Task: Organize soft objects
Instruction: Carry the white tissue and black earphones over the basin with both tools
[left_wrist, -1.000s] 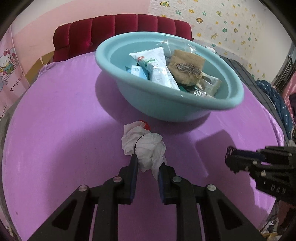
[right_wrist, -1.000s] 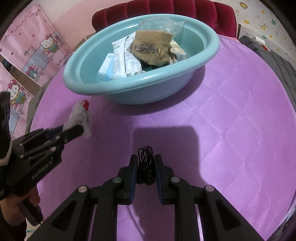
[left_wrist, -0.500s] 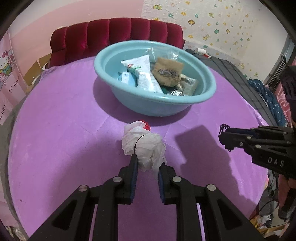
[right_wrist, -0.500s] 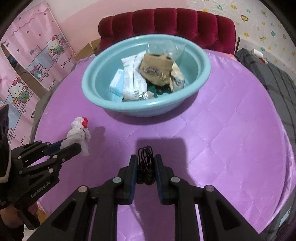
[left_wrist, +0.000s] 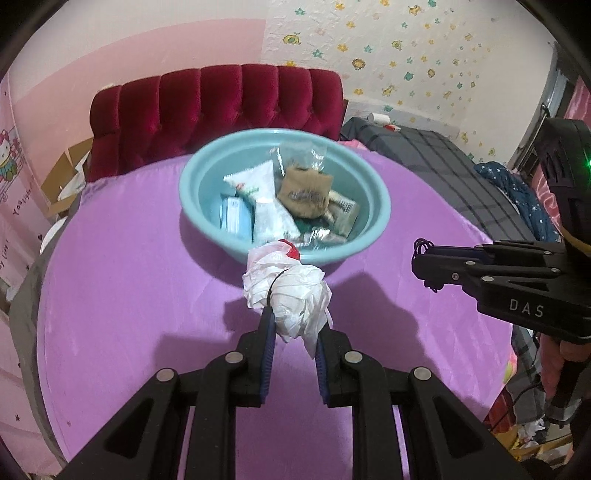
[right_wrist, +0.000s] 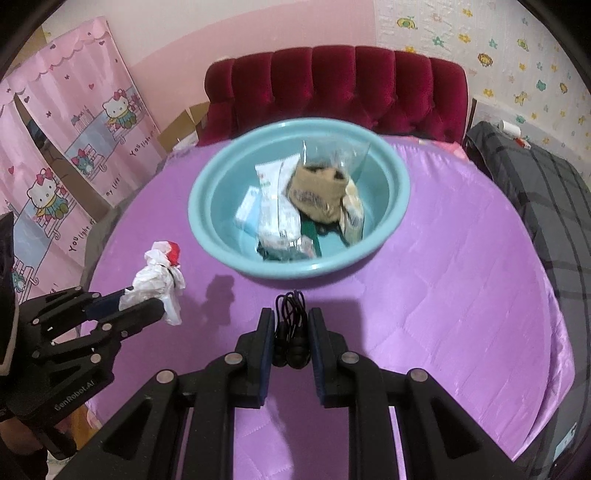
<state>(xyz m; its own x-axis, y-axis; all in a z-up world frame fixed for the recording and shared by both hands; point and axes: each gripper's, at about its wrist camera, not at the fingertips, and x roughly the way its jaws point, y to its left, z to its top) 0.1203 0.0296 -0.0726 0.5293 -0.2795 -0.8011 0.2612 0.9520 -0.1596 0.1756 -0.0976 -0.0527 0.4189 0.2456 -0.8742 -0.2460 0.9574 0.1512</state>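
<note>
left gripper (left_wrist: 293, 328) pinching plastic bag (left_wrist: 291, 295) (crumpled), basin (left_wrist: 373, 229) beyond

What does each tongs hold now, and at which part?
Left tongs: crumpled white plastic bag, gripped at its lower end. Right tongs: coiled black cord, gripped around its bundled middle.

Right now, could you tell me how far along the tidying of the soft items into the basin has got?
Done: several packets and a brown pouch already lie in the teal basin. In hand: the left gripper is shut on a crumpled white plastic bag, the right gripper on a coiled black cord, both clear of the purple cover. Left: dropping both into the basin.
</note>
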